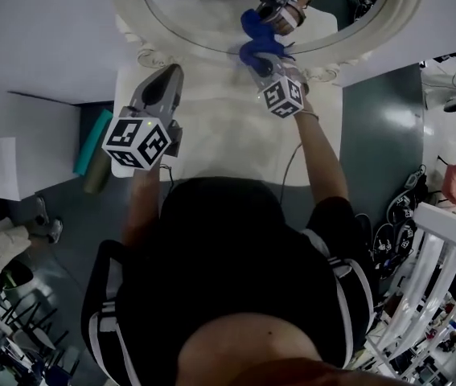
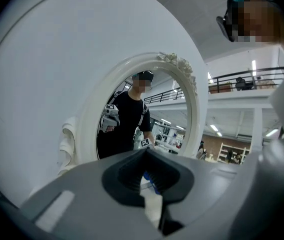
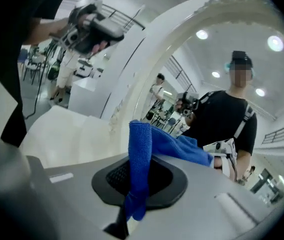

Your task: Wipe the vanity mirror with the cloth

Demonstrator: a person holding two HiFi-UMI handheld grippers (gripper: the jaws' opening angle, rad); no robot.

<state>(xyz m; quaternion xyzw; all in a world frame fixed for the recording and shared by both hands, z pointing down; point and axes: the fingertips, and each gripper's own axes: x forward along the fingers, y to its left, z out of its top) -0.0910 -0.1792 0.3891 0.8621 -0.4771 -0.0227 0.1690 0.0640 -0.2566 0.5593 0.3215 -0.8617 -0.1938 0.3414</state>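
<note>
The oval vanity mirror (image 1: 211, 14) in its white carved frame (image 1: 127, 6) stands at the back of the white vanity top (image 1: 219, 135). My right gripper (image 1: 258, 61) is shut on a blue cloth (image 1: 261, 51), which it holds at the lower edge of the glass; the cloth's reflection shows just above it. In the right gripper view the cloth (image 3: 139, 159) hangs folded between the jaws, in front of the mirror (image 3: 217, 69). My left gripper (image 1: 175, 71) hovers over the vanity's left part, shut and holding nothing, and points at the mirror (image 2: 142, 114).
A teal object with a roll beside it (image 1: 91, 147) lies off the vanity's left edge. A white box (image 1: 2, 163) stands further left. A white railed rack (image 1: 445, 248) is at the right. A thin cable (image 1: 292, 163) trails across the vanity top.
</note>
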